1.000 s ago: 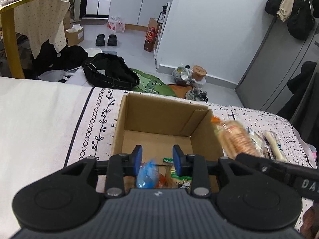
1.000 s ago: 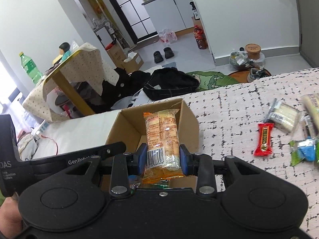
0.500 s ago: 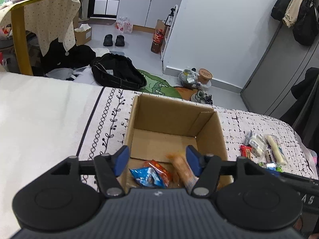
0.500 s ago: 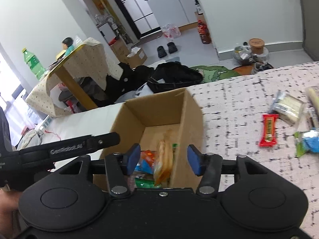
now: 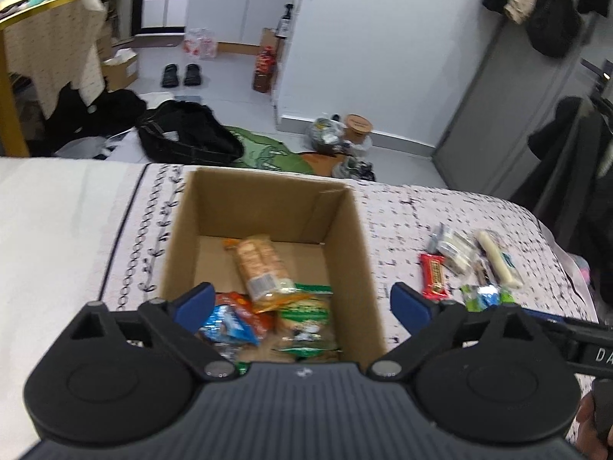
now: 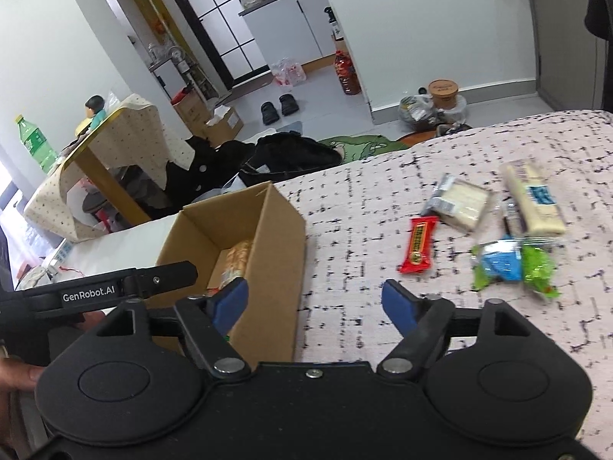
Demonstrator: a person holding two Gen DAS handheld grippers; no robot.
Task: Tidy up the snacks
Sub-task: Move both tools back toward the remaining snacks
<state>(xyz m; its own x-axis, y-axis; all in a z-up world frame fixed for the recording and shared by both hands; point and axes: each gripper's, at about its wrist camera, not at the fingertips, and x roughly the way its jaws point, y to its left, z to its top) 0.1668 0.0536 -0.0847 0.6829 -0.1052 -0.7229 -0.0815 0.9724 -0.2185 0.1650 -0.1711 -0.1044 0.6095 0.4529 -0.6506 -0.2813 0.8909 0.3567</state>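
Both grippers, left (image 5: 302, 303) and right (image 6: 314, 303), hung wide open and empty; the cracker pack (image 5: 260, 264), released moments earlier, lay inside the cardboard box (image 5: 356, 253), leaving several snacks (image 6: 498, 230) outside.

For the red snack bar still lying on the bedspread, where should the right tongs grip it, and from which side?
Grip the red snack bar across its narrow width at mid-length, coming down from above. It lies flat and long, with bare bedspread along both long edges, so the open right tongs would likely straddle it cleanly. The pale packet crowds its far end.
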